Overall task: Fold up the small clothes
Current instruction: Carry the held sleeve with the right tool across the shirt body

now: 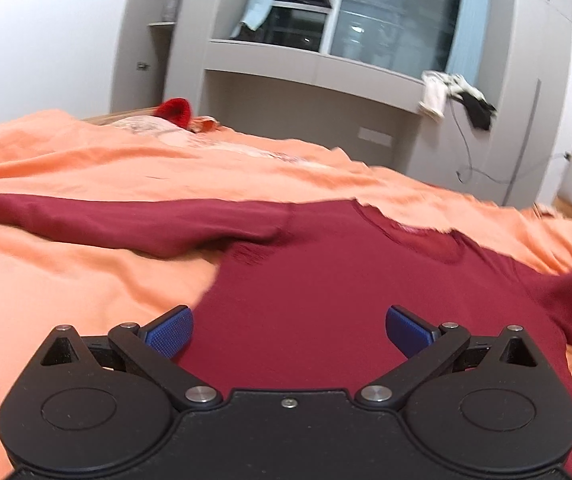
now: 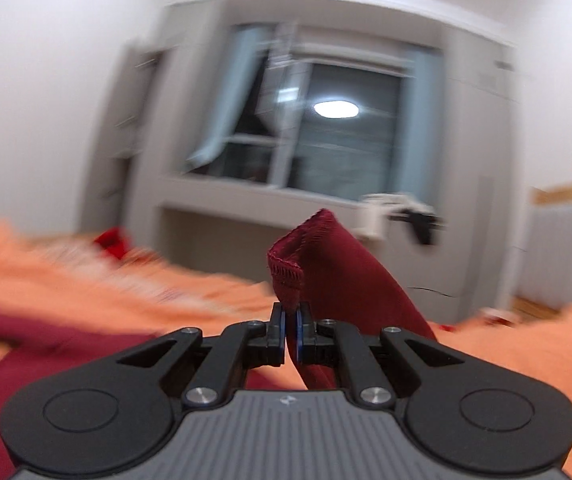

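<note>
Low in frame, the left gripper (image 1: 289,330) gaped wide over the shirt (image 1: 325,280) on the bed (image 1: 66,280); the right gripper (image 2: 290,330) pinched its sleeve (image 2: 325,256).

the left hand-held gripper (image 1: 289,330) is hovering low with its jaws spread wide, blue pads (image 1: 170,332) facing each other and gripping nothing. the right hand-held gripper (image 2: 290,330) is pointing forward with its jaws pressed together, pinching a dark red sleeve (image 2: 325,264) whose cuff is standing up beyond the fingertips.
</note>
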Available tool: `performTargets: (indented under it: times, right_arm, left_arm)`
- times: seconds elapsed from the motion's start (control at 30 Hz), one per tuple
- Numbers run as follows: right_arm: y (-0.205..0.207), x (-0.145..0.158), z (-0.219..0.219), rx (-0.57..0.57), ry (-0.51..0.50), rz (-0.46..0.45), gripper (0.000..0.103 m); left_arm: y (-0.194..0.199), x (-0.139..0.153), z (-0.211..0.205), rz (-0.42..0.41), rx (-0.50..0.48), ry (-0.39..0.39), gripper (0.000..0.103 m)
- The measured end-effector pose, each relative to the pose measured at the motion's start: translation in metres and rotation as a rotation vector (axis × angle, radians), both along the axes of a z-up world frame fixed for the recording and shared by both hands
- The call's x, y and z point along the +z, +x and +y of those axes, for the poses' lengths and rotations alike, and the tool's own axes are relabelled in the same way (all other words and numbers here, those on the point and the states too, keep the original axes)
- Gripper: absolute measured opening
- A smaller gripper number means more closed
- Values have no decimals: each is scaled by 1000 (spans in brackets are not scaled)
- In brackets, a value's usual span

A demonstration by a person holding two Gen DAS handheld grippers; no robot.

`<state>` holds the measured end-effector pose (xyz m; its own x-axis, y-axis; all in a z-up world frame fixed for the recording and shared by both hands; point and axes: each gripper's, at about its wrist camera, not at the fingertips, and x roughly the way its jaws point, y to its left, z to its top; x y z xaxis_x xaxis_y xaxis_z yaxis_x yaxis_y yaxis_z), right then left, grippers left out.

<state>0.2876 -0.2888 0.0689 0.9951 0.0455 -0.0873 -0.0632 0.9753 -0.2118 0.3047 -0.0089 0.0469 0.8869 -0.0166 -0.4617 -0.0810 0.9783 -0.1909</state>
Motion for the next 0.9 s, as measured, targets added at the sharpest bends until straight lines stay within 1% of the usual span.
performTargets:
  times: [0.07,0.13,0.17,0.27,0.37,0.47,0.67,0.8,0.9]
  right_arm:
    - [2,-15,34,77,-98,40,6]
    - [6,-28,66,151,-201,99,5]
    - [7,-33,76,179,-236,127,5]
    - [5,-51,101,249,-316,212,5]
    - [-2,-65,113,303,-375,247,5]
    - [-15,-65,122,351,-409,238,5]
    - [-37,-91,139,418,-469,269,7]
    - [-45,-96,139,470,-483,280,8]
    - [-55,-96,137,505,-472,286,10]
  left_arm:
    - [0,1,7,-4,24,-8,102]
    - [2,1,12,-3,40,-16,102]
    - [2,1,15,-3,44,-24,102]
    - [3,-1,23,-3,44,-72,102]
    - [3,-3,28,2,46,-104,102]
    - [2,-3,29,0,43,-113,102]
    - [1,-6,30,-4,30,-124,102]
    - [3,-10,28,20,22,-131,102]
    - [5,-11,26,26,16,-135,102]
